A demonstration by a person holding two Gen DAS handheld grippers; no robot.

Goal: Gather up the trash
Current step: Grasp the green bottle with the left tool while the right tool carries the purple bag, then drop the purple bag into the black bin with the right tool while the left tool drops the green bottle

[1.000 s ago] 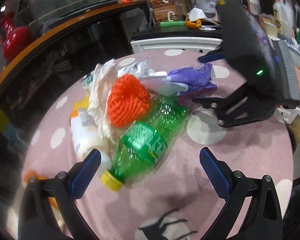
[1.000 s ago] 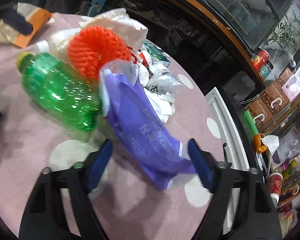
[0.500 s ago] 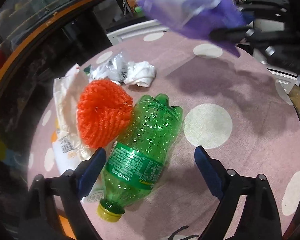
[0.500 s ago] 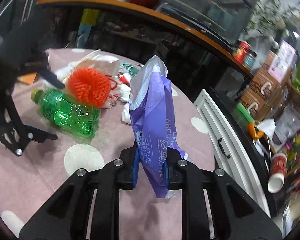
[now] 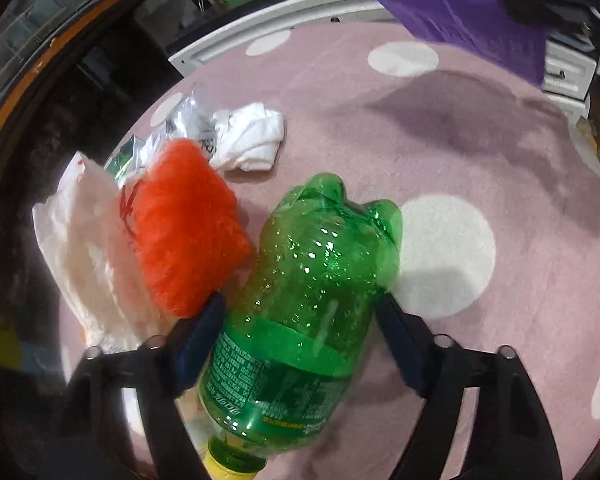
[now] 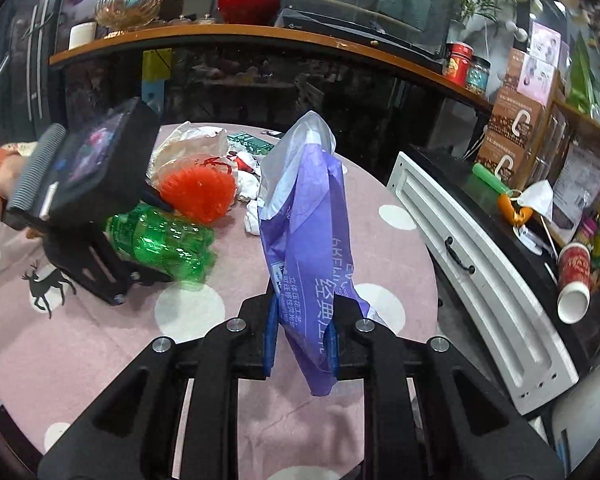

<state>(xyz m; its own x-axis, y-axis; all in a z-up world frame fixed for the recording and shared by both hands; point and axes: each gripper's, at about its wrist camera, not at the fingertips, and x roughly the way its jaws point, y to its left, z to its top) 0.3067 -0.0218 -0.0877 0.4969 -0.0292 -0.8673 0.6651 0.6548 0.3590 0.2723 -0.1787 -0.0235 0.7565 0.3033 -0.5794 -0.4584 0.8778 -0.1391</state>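
At lower centre, the left tool (image 5: 300, 336) brackets the green plastic bottle (image 5: 300, 312) lying on the pink dotted table (image 5: 460, 140), fingers apart. The right tool (image 6: 300, 336) is clamped on a purple plastic bag (image 6: 308, 232) hanging mid-frame.

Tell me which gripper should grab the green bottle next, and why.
Left. The left gripper already has its open fingers on either side of the green bottle lying on the pink cloth, while the right gripper is shut on the purple bag.
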